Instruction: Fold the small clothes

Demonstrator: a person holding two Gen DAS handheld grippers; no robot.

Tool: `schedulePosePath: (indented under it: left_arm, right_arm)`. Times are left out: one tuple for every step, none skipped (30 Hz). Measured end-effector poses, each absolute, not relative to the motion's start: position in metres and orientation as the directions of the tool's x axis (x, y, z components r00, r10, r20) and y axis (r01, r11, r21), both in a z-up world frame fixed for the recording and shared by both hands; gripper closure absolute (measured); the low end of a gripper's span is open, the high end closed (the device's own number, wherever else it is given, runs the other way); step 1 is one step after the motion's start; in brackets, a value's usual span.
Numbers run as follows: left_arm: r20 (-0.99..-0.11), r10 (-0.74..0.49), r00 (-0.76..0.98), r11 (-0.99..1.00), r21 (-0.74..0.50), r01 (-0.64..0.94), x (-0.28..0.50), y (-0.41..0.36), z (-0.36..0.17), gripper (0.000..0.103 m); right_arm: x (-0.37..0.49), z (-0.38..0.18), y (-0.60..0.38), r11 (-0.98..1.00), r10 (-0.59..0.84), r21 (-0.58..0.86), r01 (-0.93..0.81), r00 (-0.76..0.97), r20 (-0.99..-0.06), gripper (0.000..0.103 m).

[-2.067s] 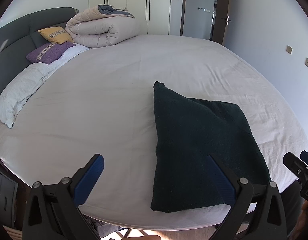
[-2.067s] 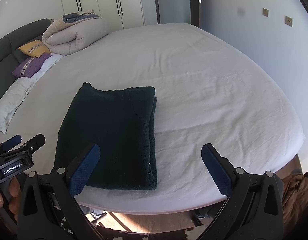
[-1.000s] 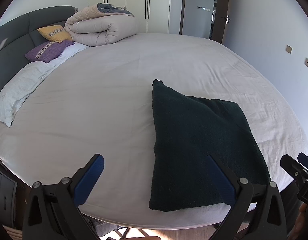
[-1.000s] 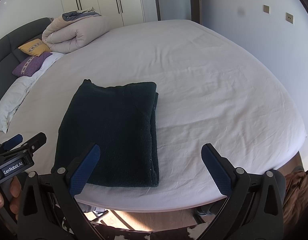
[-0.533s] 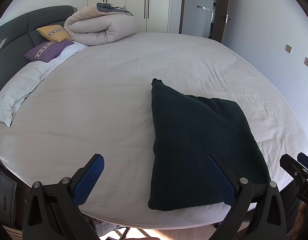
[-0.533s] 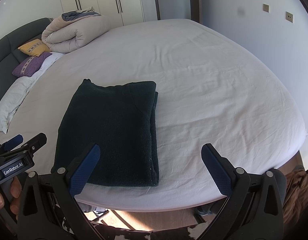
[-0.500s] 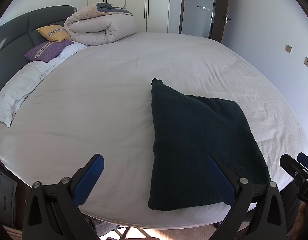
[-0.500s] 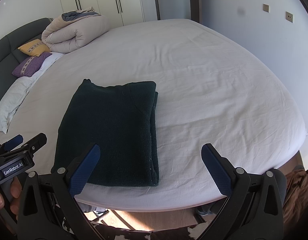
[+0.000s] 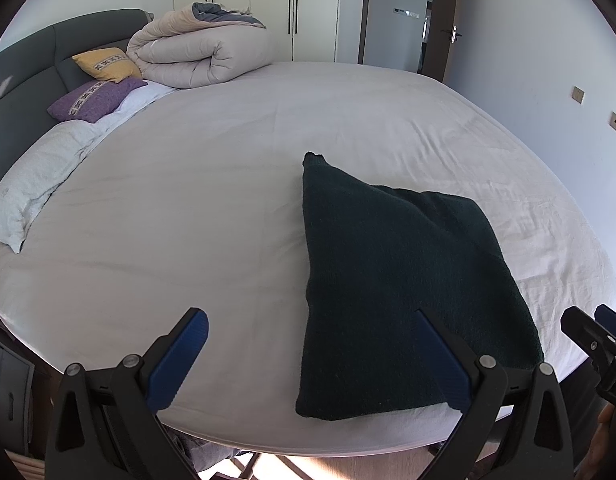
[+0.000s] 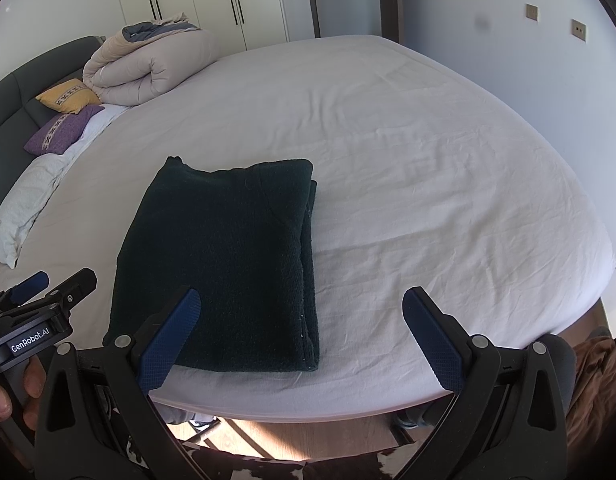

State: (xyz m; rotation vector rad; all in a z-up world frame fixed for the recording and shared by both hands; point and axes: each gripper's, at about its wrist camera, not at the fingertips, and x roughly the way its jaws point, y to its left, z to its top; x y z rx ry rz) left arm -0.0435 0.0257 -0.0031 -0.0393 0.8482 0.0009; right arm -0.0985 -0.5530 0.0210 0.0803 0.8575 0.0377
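Nothing much has shifted since the earlier frames: the dark green garment (image 9: 404, 292) lies folded in the same spot near the foot edge of the bed (image 9: 212, 184), and both tools hover over that edge as before.

From the left wrist view I see my left tongs (image 9: 312, 354) spread wide, blue pads empty, one pad over bare sheet and the other in front of the garment's near right corner without gripping it. The garment sits to the right of centre, flat, one far corner poking up slightly. Far off on the bed are a rolled beige duvet (image 9: 200, 56), a yellow cushion (image 9: 106, 64), a purple cushion (image 9: 94, 100) and a white pillow (image 9: 32, 196) along the dark headboard (image 9: 24, 76). The right tool's tip (image 9: 596, 344) shows at the right margin.

From the right wrist view my right tongs (image 10: 300, 340) are likewise spread and hold nothing; the left pad overlaps the garment's near edge in the picture, the right pad is over plain sheet. The garment reads as a neat rectangle with stacked layers showing along its right side. At lower left, a hand (image 10: 12, 392) grips the left tool.
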Motion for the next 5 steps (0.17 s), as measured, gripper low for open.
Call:
schedulePosePath:
  left_arm:
    - [-0.751, -0.018, 0.660, 0.999, -0.039, -0.017, -0.0434, 0.0263, -0.0037, 0.000]
    - [-0.751, -0.018, 0.661, 0.999, -0.039, -0.017, -0.0438, 0.0264, -0.0040, 0.000]
    - [-0.750, -0.015, 0.661, 0.999, -0.035, -0.016, -0.0431, 0.0269, -0.0038, 0.000]
    - [-0.749, -0.014, 0.663, 0.999, -0.031, -0.014, -0.0427, 0.0276, -0.0034, 0.000]
    - [-0.748, -0.015, 0.664, 0.999, -0.031, -0.013, -0.0429, 0.0274, -0.0033, 0.000]
  right_arm:
    - [-0.0988, 0.0205, -0.5527, 0.996, 0.066, 0.087, 0.000, 0.652, -0.755, 0.000]
    - [-0.0992, 0.0199, -0.5521, 0.996, 0.067, 0.089, 0.001, 0.652, -0.756, 0.000]
    - [-0.0993, 0.0196, -0.5519, 0.996, 0.067, 0.090, 0.003, 0.651, -0.756, 0.000]
    - [-0.0984, 0.0198, -0.5527, 0.996, 0.068, 0.092, 0.003, 0.651, -0.756, 0.000]
    - [-0.0984, 0.0196, -0.5527, 0.996, 0.068, 0.093, 0.004, 0.650, -0.757, 0.000]
